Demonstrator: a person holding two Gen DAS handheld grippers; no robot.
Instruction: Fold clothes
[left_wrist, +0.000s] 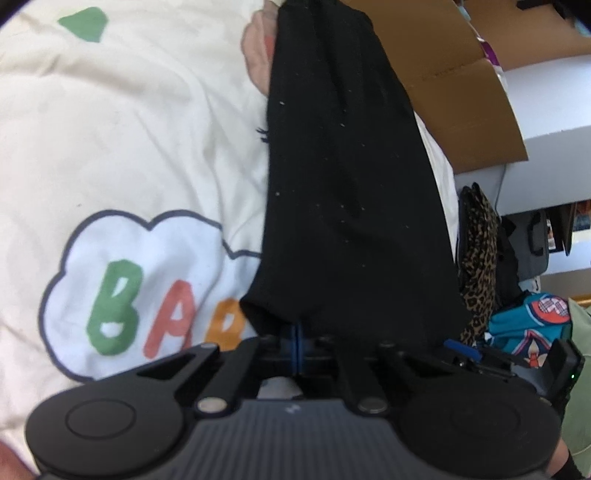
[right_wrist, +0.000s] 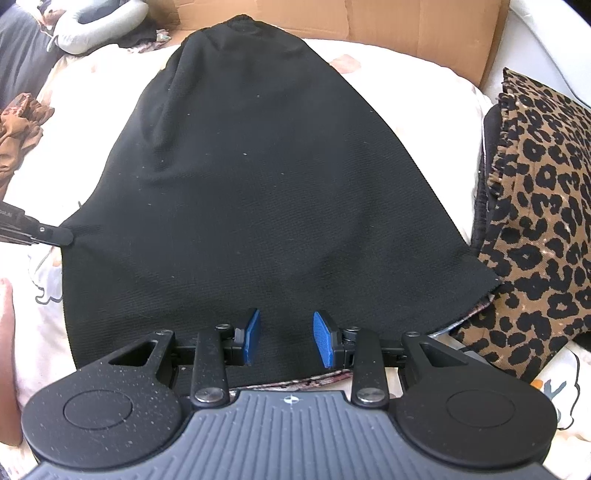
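Note:
A black garment (right_wrist: 258, 166) lies spread flat on a cream bedcover (right_wrist: 424, 92), narrowing towards the far end. My right gripper (right_wrist: 287, 338) hovers open over its near hem, and nothing sits between the blue pads (right_wrist: 253, 334). At the cloth's left edge, my left gripper (right_wrist: 55, 234) pinches it. In the left wrist view the left gripper (left_wrist: 297, 341) is shut on the black garment (left_wrist: 351, 184), which stretches away from the closed blue pads and hides what lies behind it.
A leopard-print garment (right_wrist: 535, 221) lies right of the black cloth. A cardboard box (right_wrist: 406, 22) stands at the far side. Brown clothing (right_wrist: 18, 129) and a grey neck pillow (right_wrist: 99, 22) lie at the left. The bedcover has a cloud print (left_wrist: 122, 306).

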